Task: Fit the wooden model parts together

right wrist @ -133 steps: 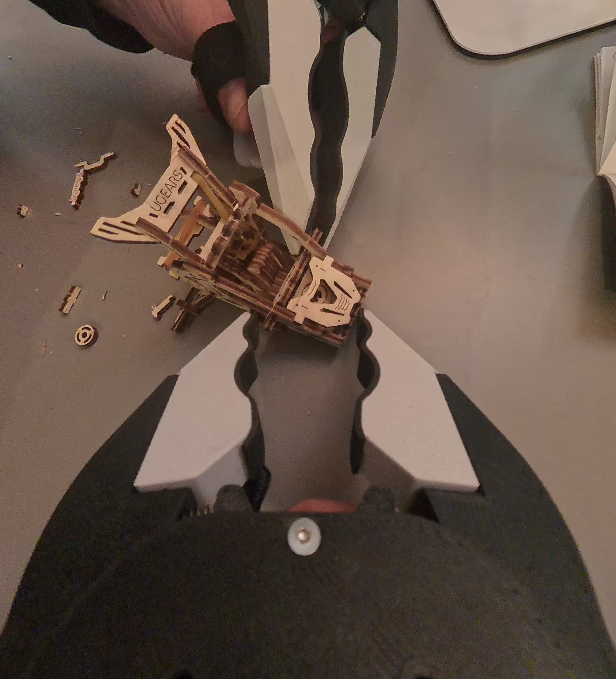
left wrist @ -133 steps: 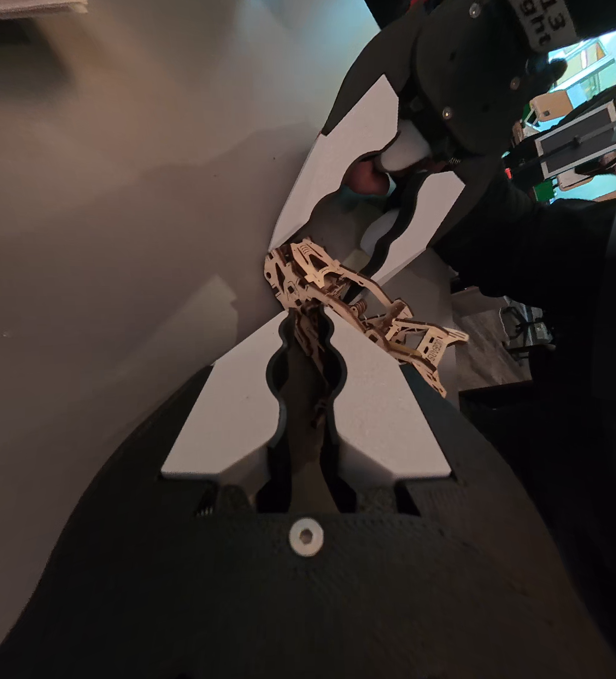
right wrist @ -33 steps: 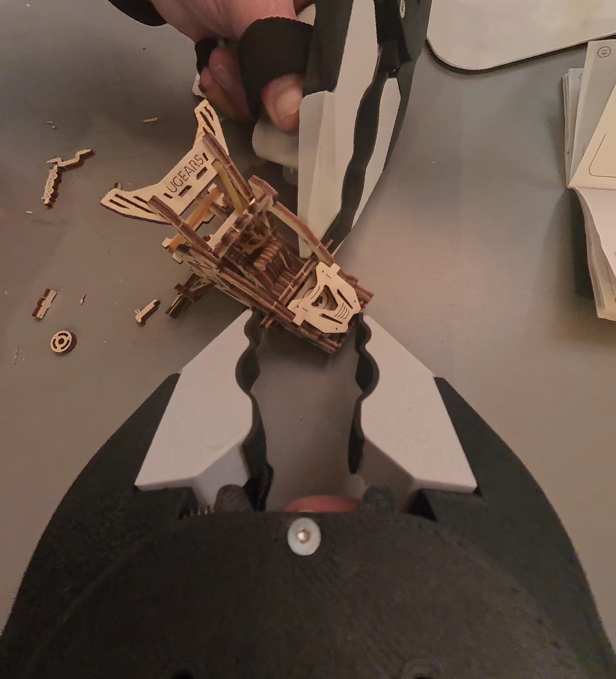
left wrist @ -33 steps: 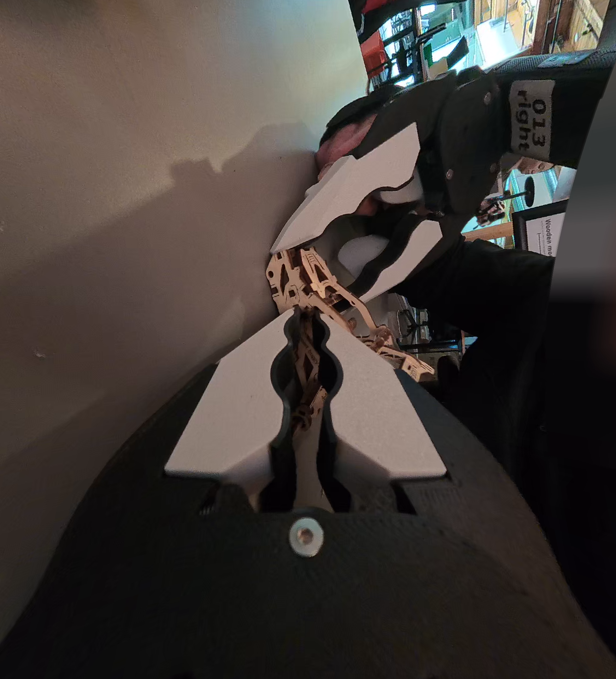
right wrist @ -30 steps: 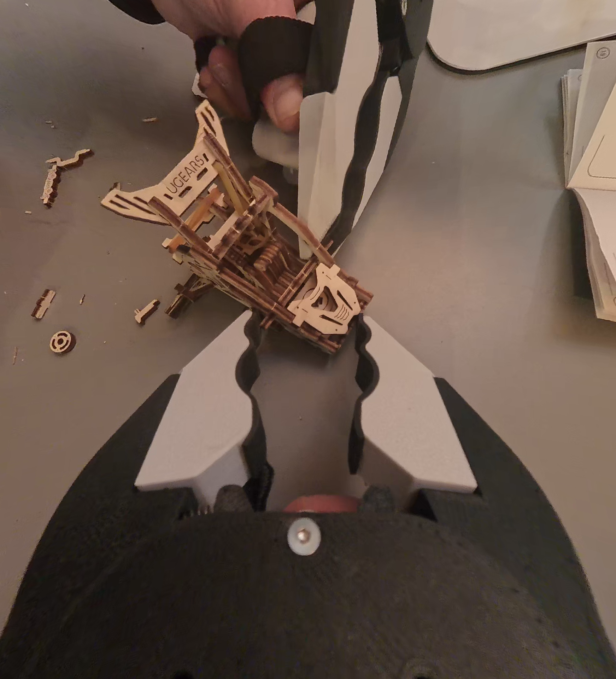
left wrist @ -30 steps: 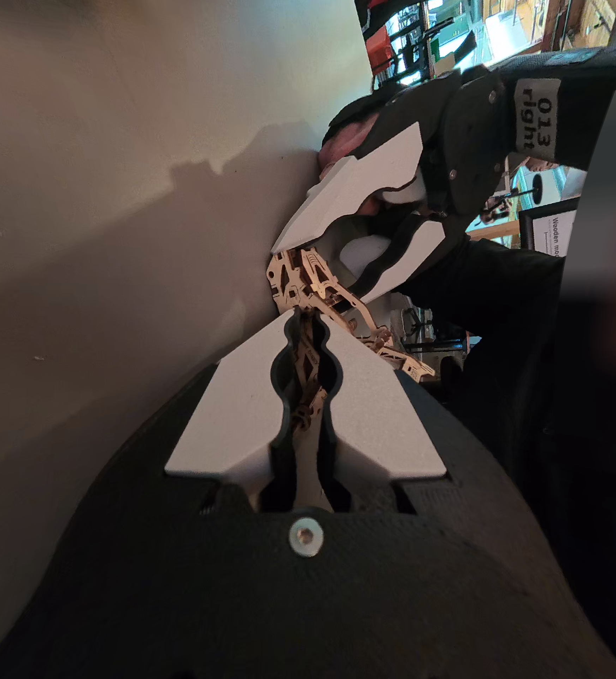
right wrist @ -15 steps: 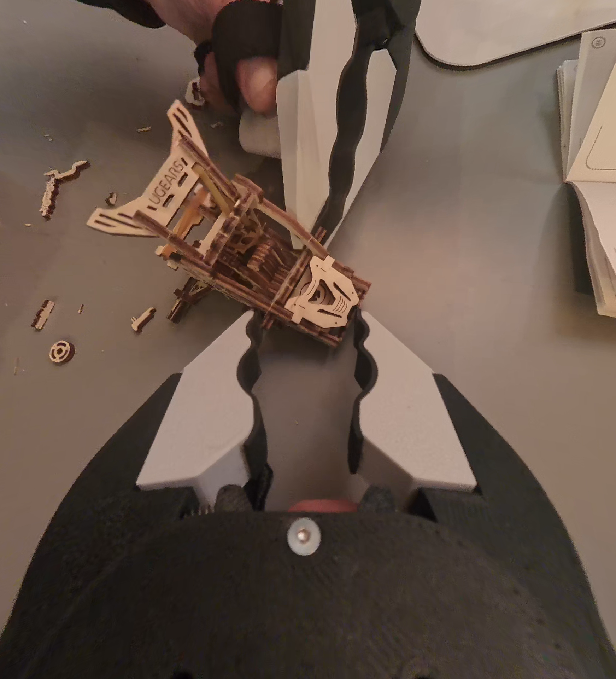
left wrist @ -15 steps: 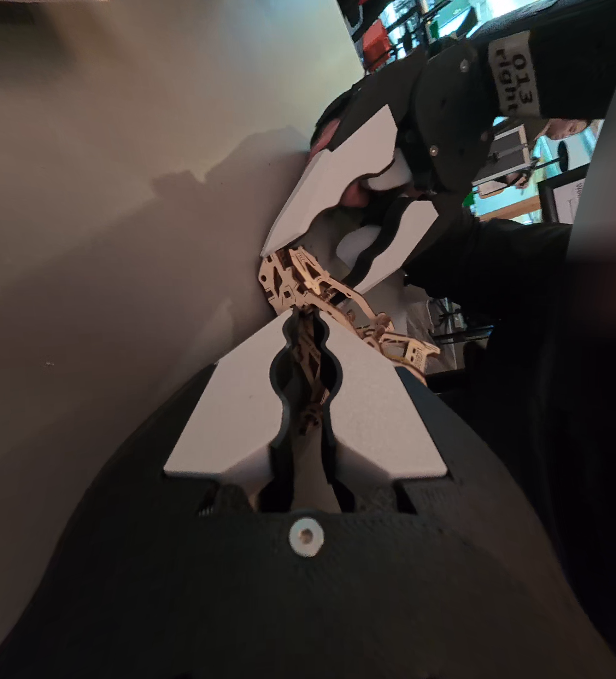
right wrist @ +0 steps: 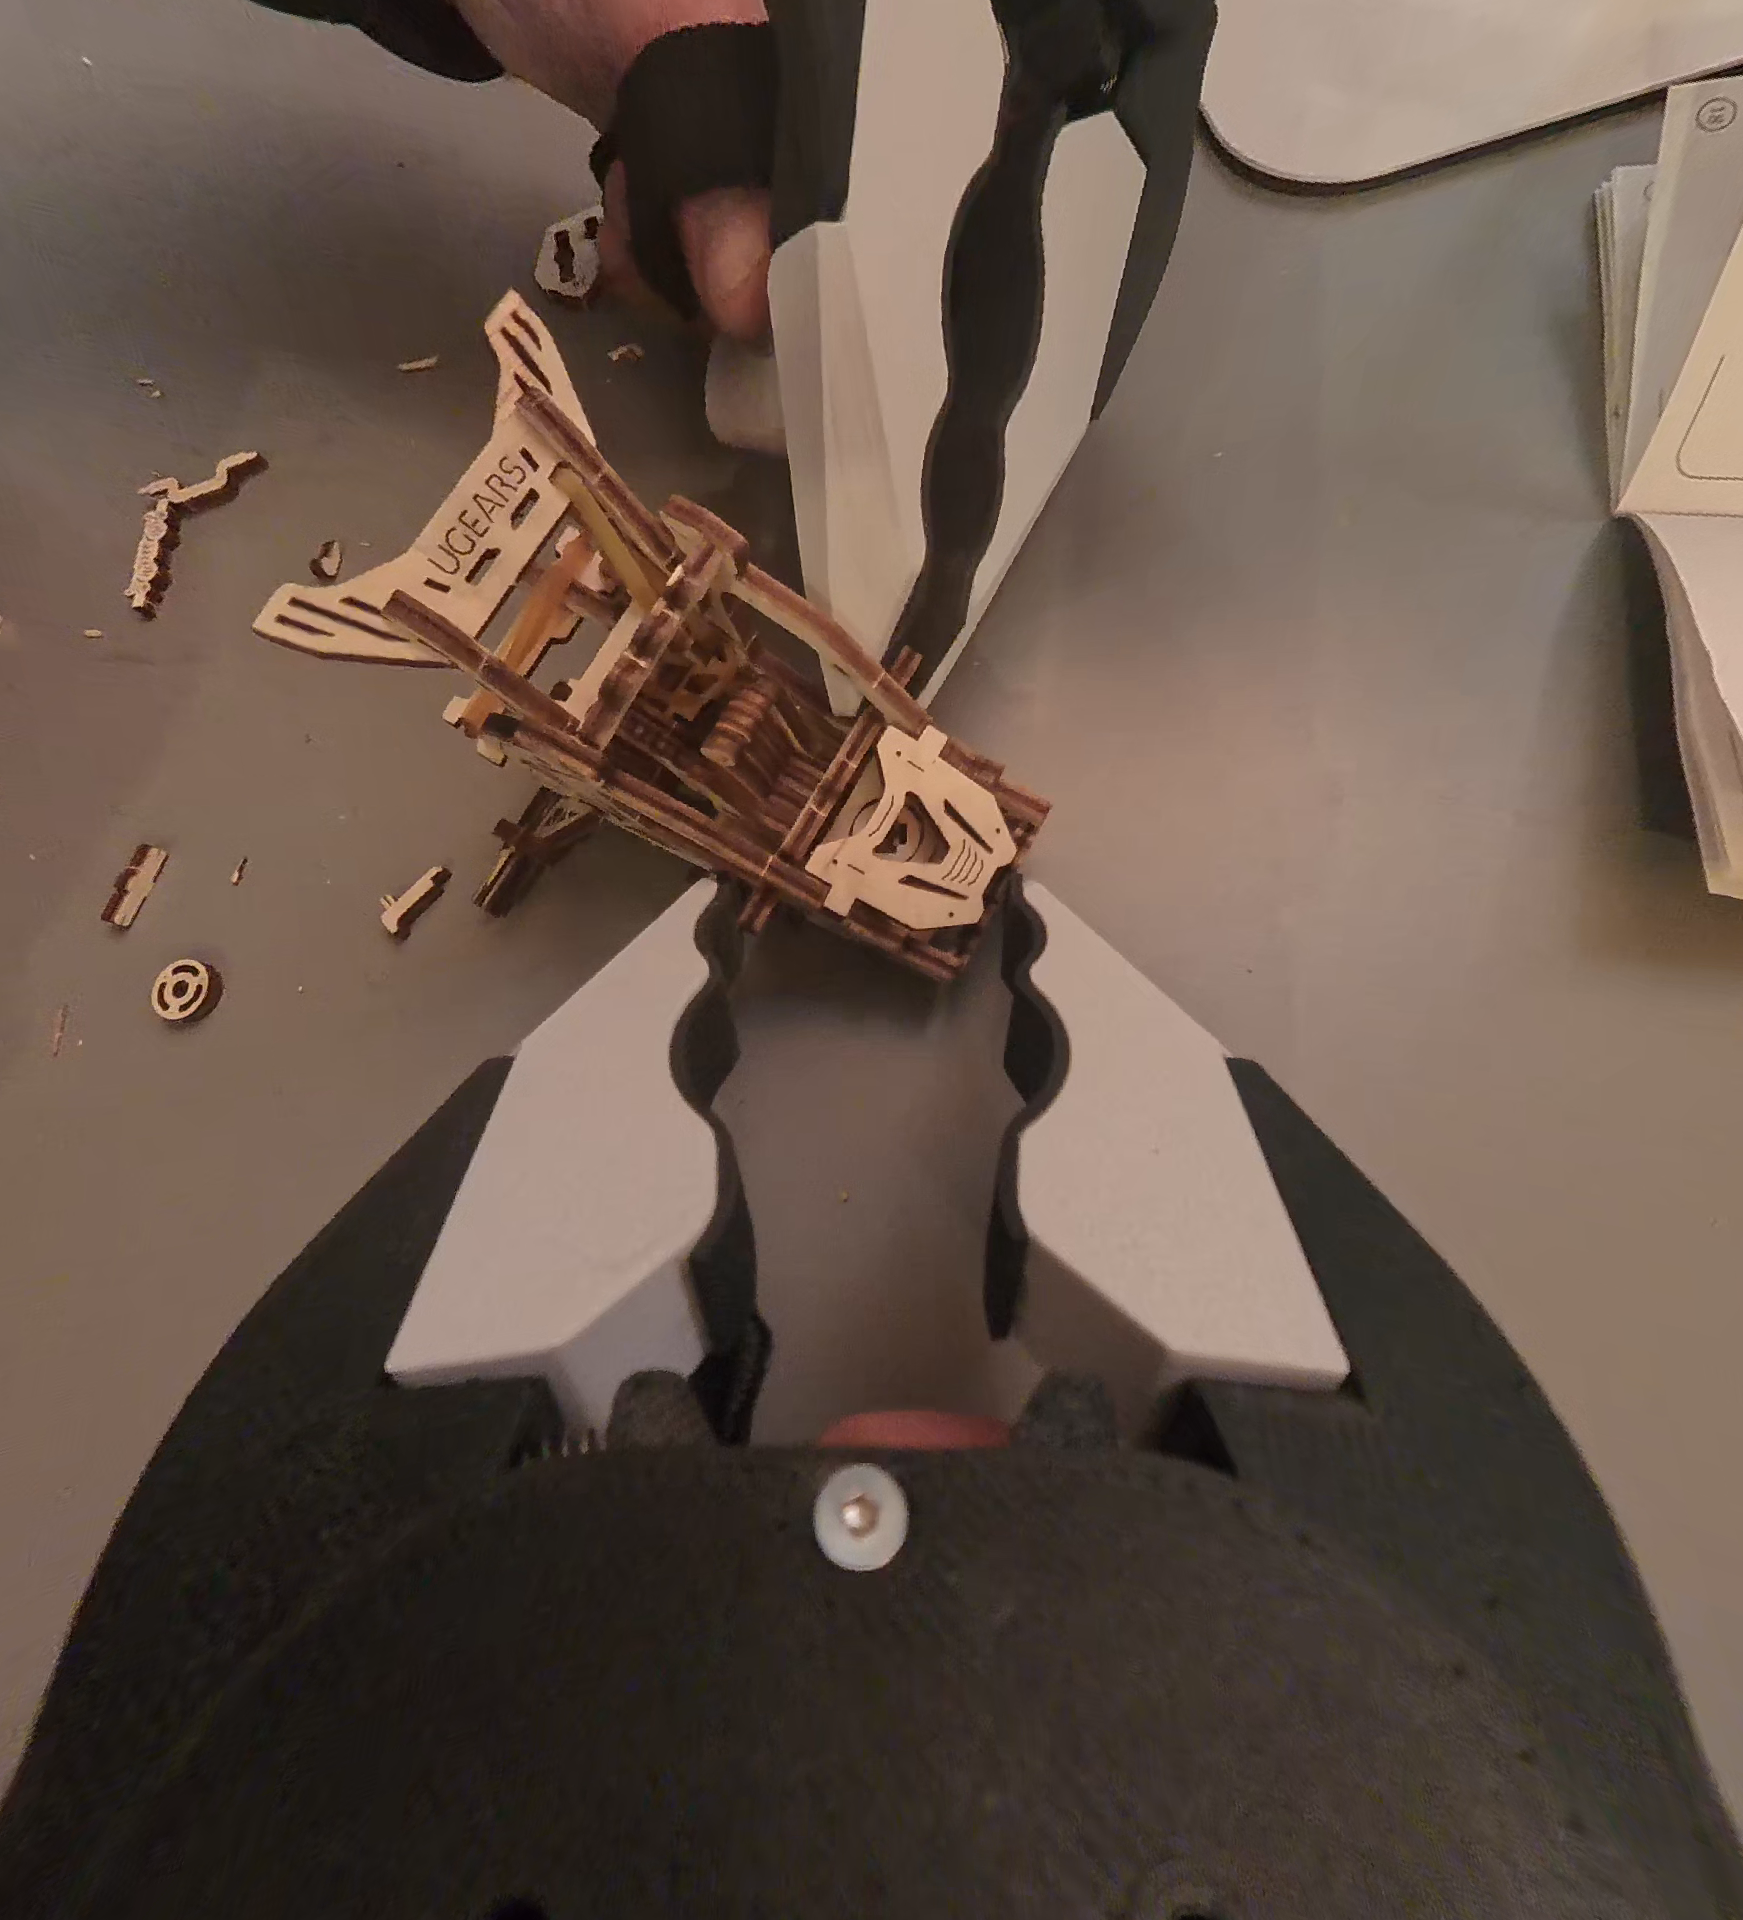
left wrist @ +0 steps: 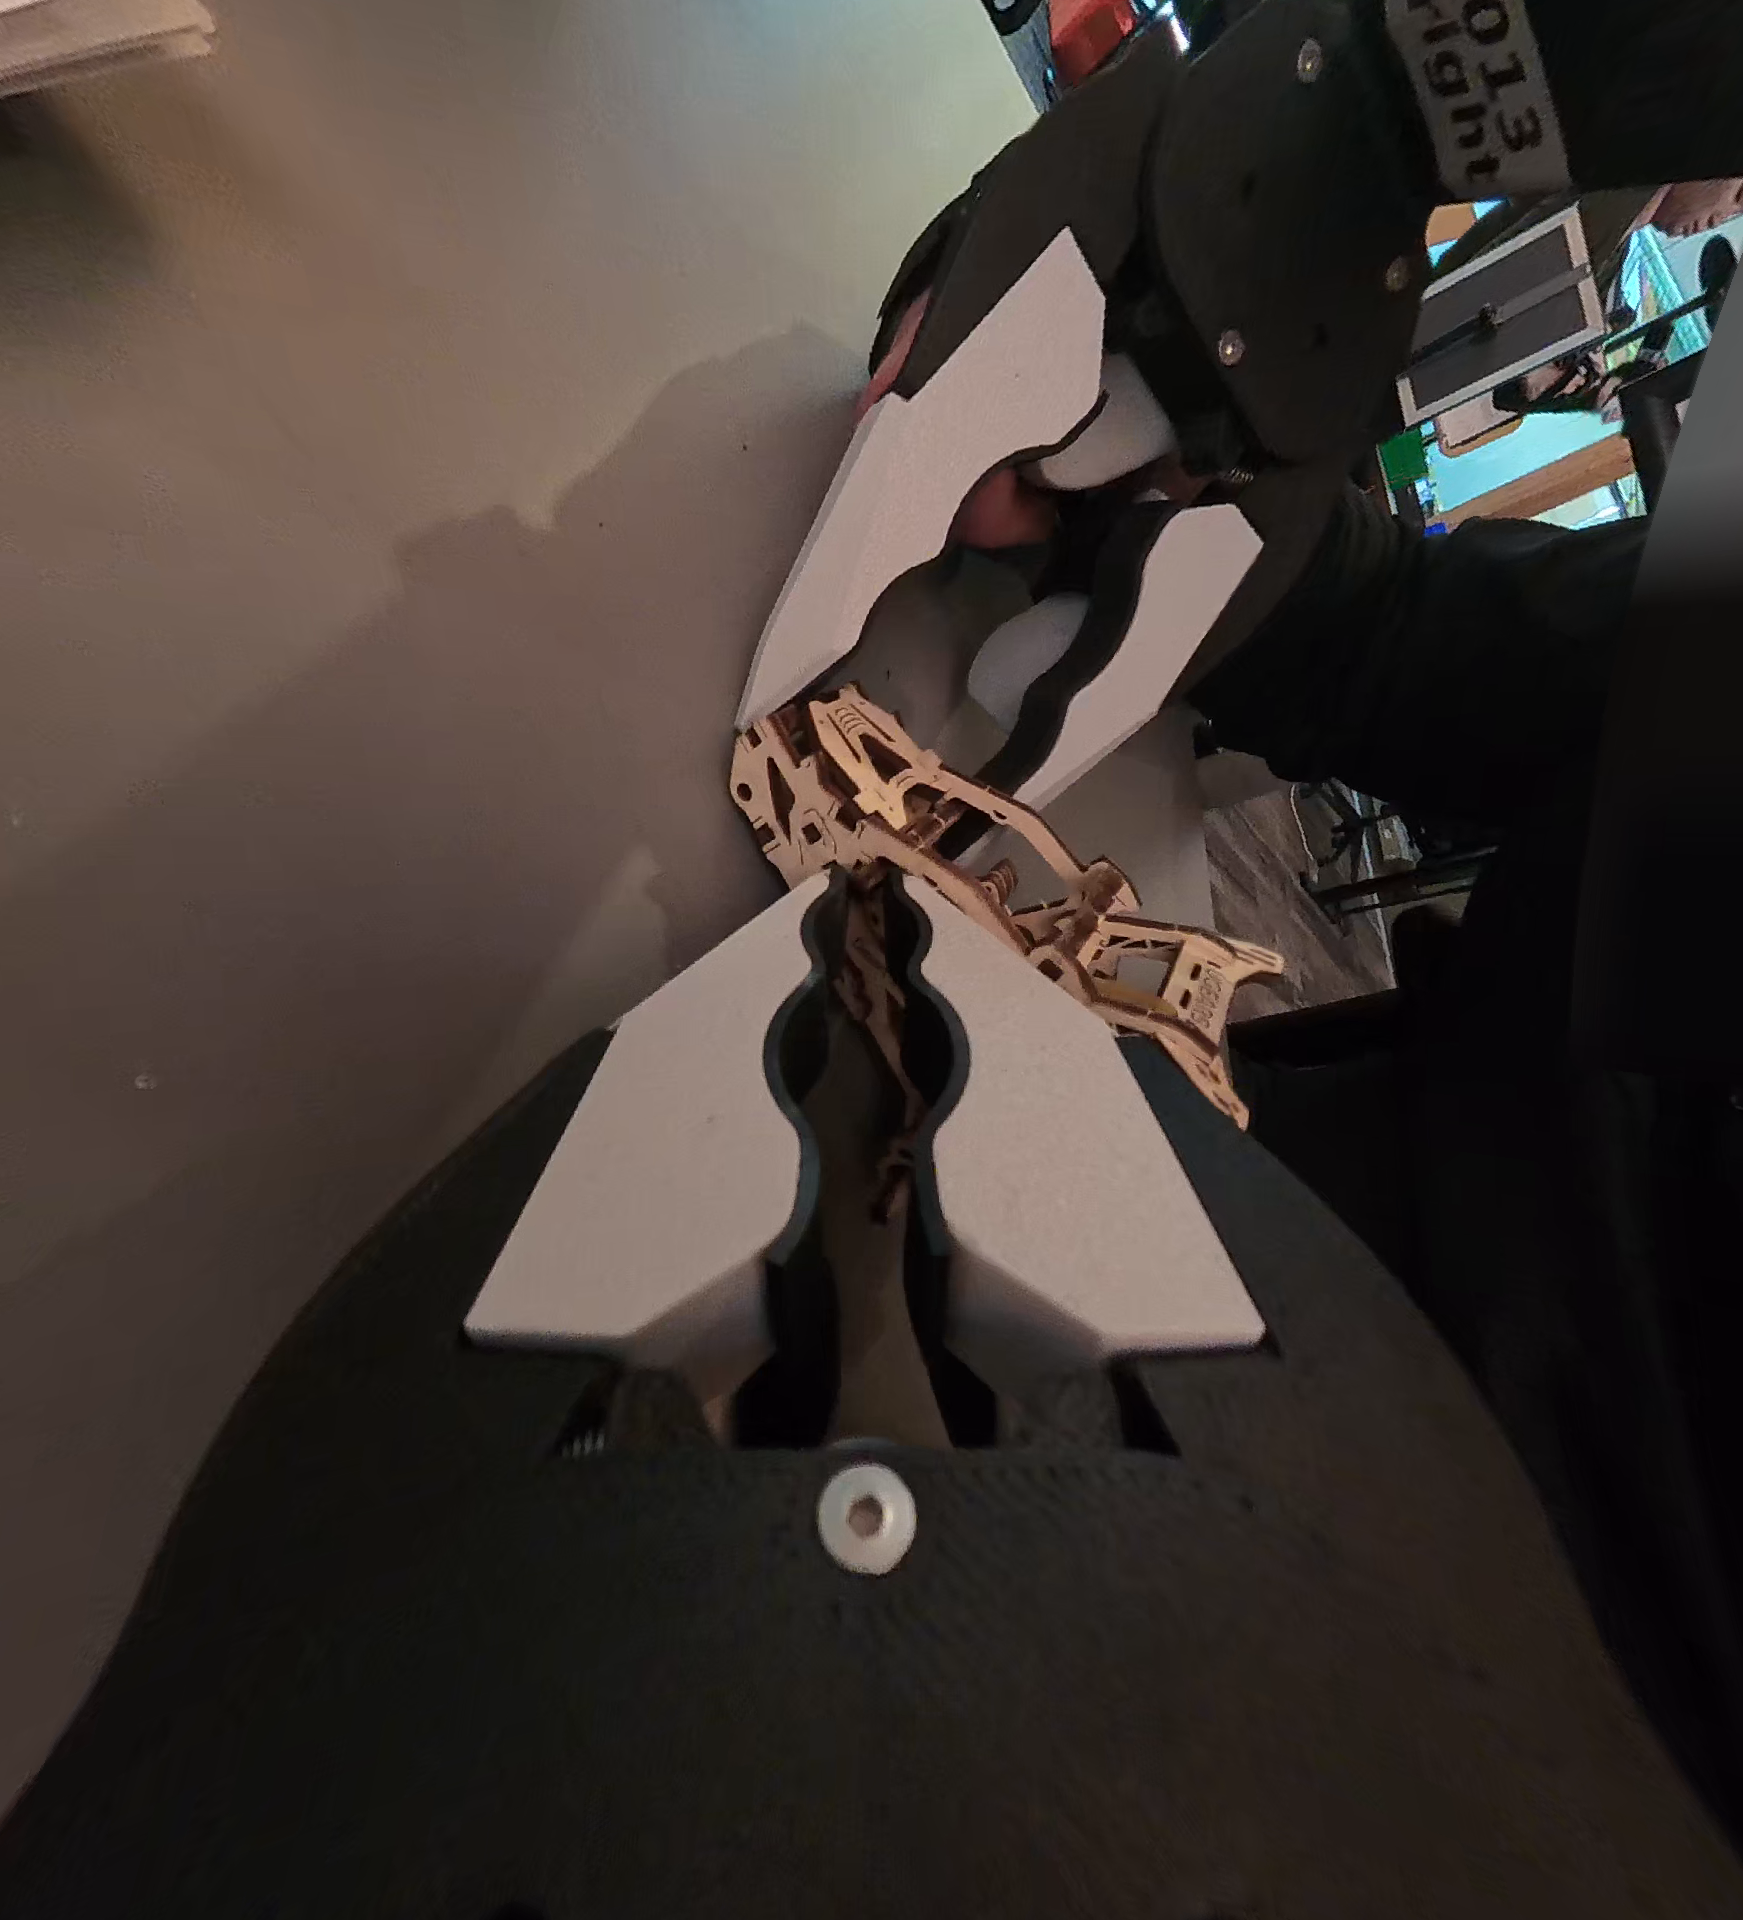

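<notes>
Right wrist view | right gripper [right wrist: 862,914] clenched on wooden model [right wrist: 701,717] front end, unchanged; left gripper [right wrist: 914,665] pinching its top rail; model tilted over table [right wrist: 1314,831], slightly re-angled; no new part seated yet

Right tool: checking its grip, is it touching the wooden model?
Touching. The right wrist view shows the right tool with both fingertips against the wooden model.

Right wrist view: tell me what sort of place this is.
Probably a hobby or assembly workbench. A half-built wooden model sits on a plain grey table, loose laser-cut wooden offcuts lie scattered to its left, and an open instruction booklet lies at the right edge.
</notes>
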Tool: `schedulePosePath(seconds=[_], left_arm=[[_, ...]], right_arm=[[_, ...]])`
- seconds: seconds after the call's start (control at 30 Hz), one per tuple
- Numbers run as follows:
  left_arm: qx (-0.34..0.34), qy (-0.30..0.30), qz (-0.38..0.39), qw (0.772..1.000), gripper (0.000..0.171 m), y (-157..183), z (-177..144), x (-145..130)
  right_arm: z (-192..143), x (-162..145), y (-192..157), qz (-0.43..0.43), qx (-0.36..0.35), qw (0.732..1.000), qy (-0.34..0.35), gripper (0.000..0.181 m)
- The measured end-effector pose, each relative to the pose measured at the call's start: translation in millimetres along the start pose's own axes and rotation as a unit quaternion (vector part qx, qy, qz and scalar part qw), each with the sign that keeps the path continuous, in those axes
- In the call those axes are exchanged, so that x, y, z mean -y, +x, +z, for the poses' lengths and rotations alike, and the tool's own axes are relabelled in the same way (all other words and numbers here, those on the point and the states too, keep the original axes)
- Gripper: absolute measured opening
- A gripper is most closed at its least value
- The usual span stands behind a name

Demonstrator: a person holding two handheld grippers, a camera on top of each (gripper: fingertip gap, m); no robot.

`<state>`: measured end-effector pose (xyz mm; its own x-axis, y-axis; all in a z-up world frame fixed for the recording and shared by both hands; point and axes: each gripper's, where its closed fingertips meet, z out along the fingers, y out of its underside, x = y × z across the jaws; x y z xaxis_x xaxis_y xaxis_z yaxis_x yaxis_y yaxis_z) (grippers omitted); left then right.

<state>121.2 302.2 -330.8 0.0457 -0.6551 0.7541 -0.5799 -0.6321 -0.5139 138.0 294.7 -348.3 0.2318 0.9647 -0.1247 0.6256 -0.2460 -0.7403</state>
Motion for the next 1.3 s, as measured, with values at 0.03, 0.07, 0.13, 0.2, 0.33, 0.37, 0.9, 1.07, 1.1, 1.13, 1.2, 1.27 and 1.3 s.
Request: schedulePosePath(seconds=[0.03, 0.07, 0.13, 0.2, 0.33, 0.37, 0.9, 1.07, 1.1, 1.13, 1.2, 1.27, 1.3], left_arm=[[0.001, -0.002, 0.003, 1.0, 0.003, 0, 1, 0], [0.002, -0.006, 0.007, 1.0, 0.003, 0, 1, -1], [-0.005, -0.009, 0.001, 1.0, 0.003, 0, 2, -1], [-0.008, -0.012, 0.001, 1.0, 0.003, 1, 2, -1], [-0.003, -0.004, 0.008, 1.0, 0.004, 1, 2, 1], [-0.004, 0.0, 0.009, 1.0, 0.004, 1, 1, 1], [-0.003, 0.0, 0.063, 0.998, 0.007, 6, -11, -2], [0.007, -0.032, 0.106, 0.994, 0.003, 6, -6, -5], [0.01, -0.033, 0.114, 0.993, 0.003, 5, -5, -5], [0.01, -0.035, 0.117, 0.992, 0.002, 5, -5, -4], [0.01, -0.027, 0.116, 0.993, 0.002, 5, -5, 1], [0.016, -0.027, 0.123, 0.992, 0.002, 3, -3, 3], [0.017, -0.028, 0.121, 0.992, 0.002, 2, -3, 3]], right_arm=[[0, 0, 0, 0.0, 0.0, 1.0, 0.0, 0.048], [0, 0, -1, -0.001, 0.002, 1.0, 0.0, 0.049], [-1, 0, -1, -0.001, 0.002, 1.0, 0.0, 0.049], [-1, 0, -1, 0.001, 0.003, 1.0, 0.0, 0.05], [-1, 0, 0, 0.004, 0.002, 1.0, 0.001, 0.05], [-1, 0, 0, 0.002, -0.002, 1.0, 0.001, 0.049], [-1, 0, -1, 0.003, 0.002, 1.0, 0.0, 0.046], [-1, 0, -1, 0.003, 0.003, 1.0, 0.0, 0.046], [-1, 0, -1, 0.003, 0.003, 1.0, 0.001, 0.046], [-1, 0, -1, 0.003, 0.004, 1.0, 0.001, 0.046], [0, 0, -2, 0.001, 0.005, 1.0, 0.001, 0.047], [-1, 1, -1, 0.002, 0.004, 1.0, 0.001, 0.049], [0, 1, -1, 0.003, 0.004, 1.0, 0.001, 0.049]])
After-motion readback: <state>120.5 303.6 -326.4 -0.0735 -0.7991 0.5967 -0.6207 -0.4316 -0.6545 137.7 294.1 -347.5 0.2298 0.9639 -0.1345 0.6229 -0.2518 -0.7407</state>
